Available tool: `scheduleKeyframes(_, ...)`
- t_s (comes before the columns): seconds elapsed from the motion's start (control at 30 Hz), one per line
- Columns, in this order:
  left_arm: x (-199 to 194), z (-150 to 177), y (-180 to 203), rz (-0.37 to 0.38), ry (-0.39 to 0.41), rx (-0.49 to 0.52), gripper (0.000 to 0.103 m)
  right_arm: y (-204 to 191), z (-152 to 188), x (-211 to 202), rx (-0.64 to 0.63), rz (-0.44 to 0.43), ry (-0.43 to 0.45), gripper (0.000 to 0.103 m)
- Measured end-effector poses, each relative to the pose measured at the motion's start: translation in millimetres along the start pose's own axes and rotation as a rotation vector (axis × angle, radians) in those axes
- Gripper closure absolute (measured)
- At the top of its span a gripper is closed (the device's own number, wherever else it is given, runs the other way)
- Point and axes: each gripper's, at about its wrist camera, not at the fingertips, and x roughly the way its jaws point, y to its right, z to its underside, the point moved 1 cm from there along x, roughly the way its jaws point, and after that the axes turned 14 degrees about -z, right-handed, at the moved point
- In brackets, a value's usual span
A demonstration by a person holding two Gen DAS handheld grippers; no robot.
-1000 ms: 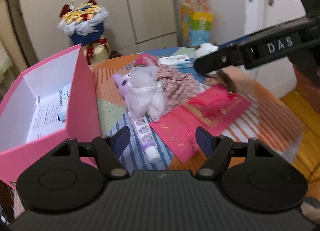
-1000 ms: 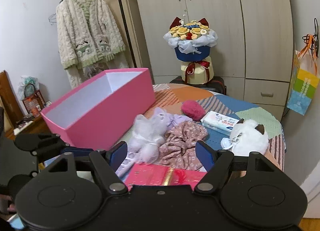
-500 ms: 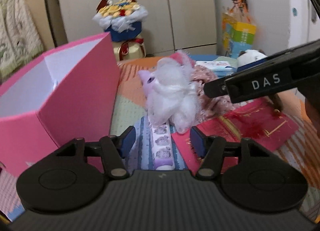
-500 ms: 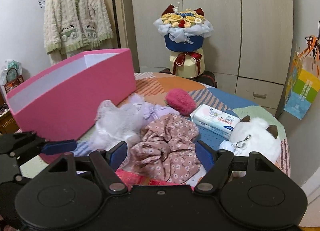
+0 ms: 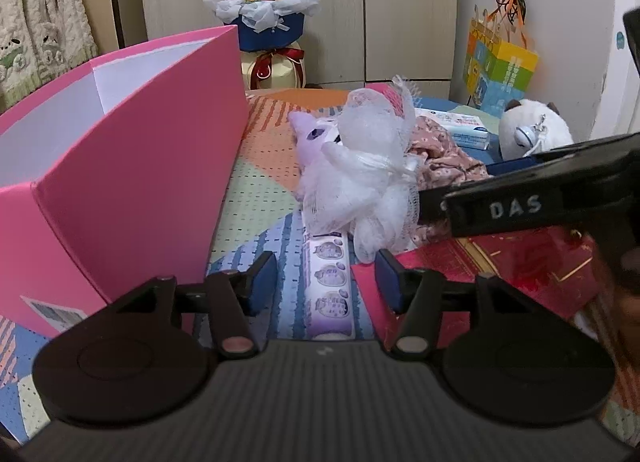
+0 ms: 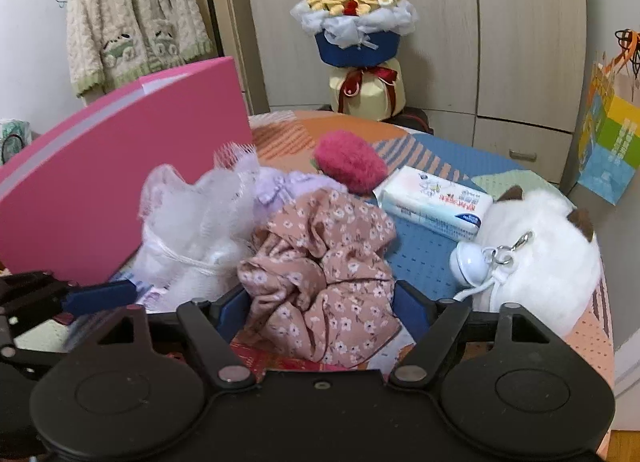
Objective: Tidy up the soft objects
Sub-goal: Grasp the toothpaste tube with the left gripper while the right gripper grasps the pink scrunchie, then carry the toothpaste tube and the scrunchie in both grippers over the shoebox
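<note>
Left tool (image 5: 326, 282) closing astride purple tube (image 5: 330, 286), pads clear; right tool (image 6: 320, 308) opening around floral cloth (image 6: 320, 274), not clamped.

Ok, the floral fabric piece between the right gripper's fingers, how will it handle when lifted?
Probably floppy: the floral fabric piece lies crumpled in loose folds, so it should drape and dangle. Likely light. The right gripper, jaws opening around it, may catch only one fold.

soft even indoor light, no glare; strong fisheye bending at edges; slight blur low down.
</note>
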Motion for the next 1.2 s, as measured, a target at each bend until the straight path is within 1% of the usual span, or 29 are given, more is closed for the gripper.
scheduleKeyframes(0.03,0,0,0,0.002,0.001,-0.003,0.050,-1,1,1,-0.010,0.009,0.000,0.020)
scheduleKeyframes(0.07,-1,1,0,0.004,0.003,-0.008,0.054,-3,3,1,-0.018,0.016,0.003,0.020)
scheduleKeyframes(0.1,-1,2,-1,0.019,0.009,-0.014,0.060,-5,3,1,-0.029,0.025,0.002,0.021)
scheduleKeyframes(0.13,-2,3,0,0.030,0.017,-0.018,0.071,-9,4,1,-0.052,0.037,0.000,0.025)
scheduleKeyframes(0.17,-3,4,0,0.027,0.022,-0.022,0.077,-13,5,1,-0.082,0.050,-0.001,0.041)
scheduleKeyframes(0.2,-5,4,1,0.026,0.027,-0.025,0.079,-18,6,0,-0.118,0.058,-0.005,0.056)
scheduleKeyframes(0.23,-5,5,2,0.024,0.031,-0.026,0.079,-21,7,-2,-0.130,0.053,-0.002,0.063)
scheduleKeyframes(0.27,-6,5,2,0.021,0.037,-0.027,0.079,-22,7,-4,-0.133,0.047,0.005,0.074)
scheduleKeyframes(0.3,-7,6,2,0.019,0.043,-0.027,0.079,-24,9,-8,-0.130,0.041,0.017,0.077)
scheduleKeyframes(0.4,-10,7,4,0.001,0.062,-0.013,0.080,-24,11,-18,-0.111,0.052,0.061,0.080)
scheduleKeyframes(0.47,-12,7,5,-0.003,0.070,-0.003,0.080,-25,14,-27,-0.102,0.078,0.088,0.080)
scheduleKeyframes(0.53,-13,8,5,-0.001,0.070,-0.001,0.080,-26,16,-34,-0.089,0.076,0.100,0.080)
scheduleKeyframes(0.6,-15,7,3,0.002,0.075,-0.006,0.080,-28,17,-42,-0.088,0.098,0.126,0.080)
scheduleKeyframes(0.7,-19,7,1,-0.002,0.088,-0.006,0.080,-30,16,-51,-0.098,0.132,0.148,0.080)
scheduleKeyframes(0.87,-27,7,-1,0.006,0.096,-0.010,0.081,-30,15,-67,-0.087,0.157,0.177,0.080)
scheduleKeyframes(1.07,-37,11,-3,0.020,0.093,0.014,0.081,-38,23,-81,-0.070,0.145,0.198,0.080)
scheduleKeyframes(1.2,-41,12,-6,0.074,0.058,0.008,0.081,-46,27,-87,-0.074,0.133,0.204,0.080)
